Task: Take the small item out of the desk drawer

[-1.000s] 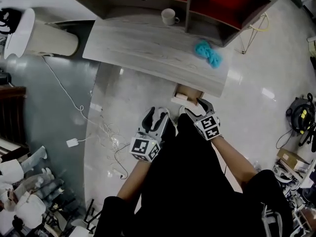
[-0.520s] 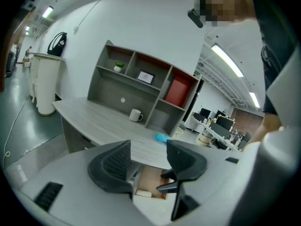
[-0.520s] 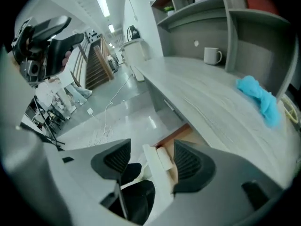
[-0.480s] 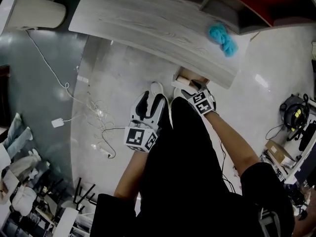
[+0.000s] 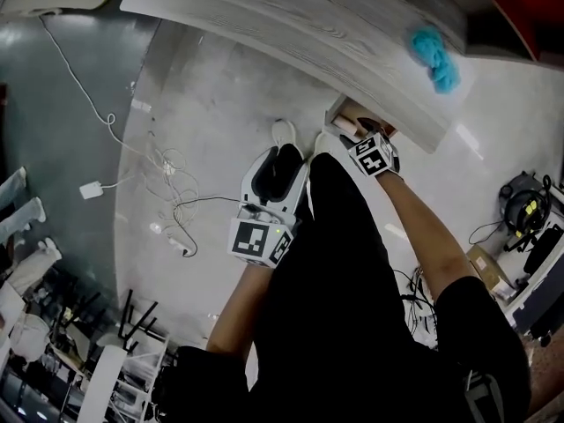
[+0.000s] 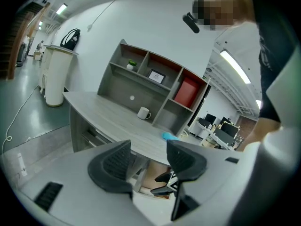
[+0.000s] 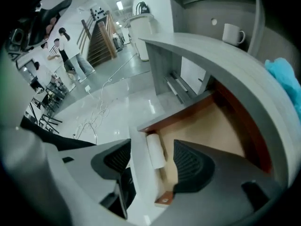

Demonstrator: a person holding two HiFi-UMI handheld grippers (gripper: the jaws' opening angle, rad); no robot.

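Note:
The desk drawer (image 7: 214,126) stands pulled out under the grey desk (image 5: 291,16), its wooden bottom showing. A small white roll-shaped item (image 7: 155,149) lies inside it against the white front panel. My right gripper (image 7: 153,160) is open over that front edge, with one jaw outside the panel, the other inside the drawer, and the item between them, untouched. In the head view the right gripper (image 5: 352,139) sits at the drawer (image 5: 345,113). My left gripper (image 5: 278,161) hangs open and empty over the floor, left of the drawer.
A blue cloth (image 5: 434,55) lies on the desk's right end above the drawer, and a white mug (image 7: 233,33) stands further back by the shelf unit (image 6: 155,79). Cables and a charger (image 5: 92,189) trail over the floor at left. The person's dark-clad legs fill the lower middle.
The right gripper has moved forward to the drawer's front edge. The head view has shifted, so the desk sits higher in the frame. The left gripper has barely moved.

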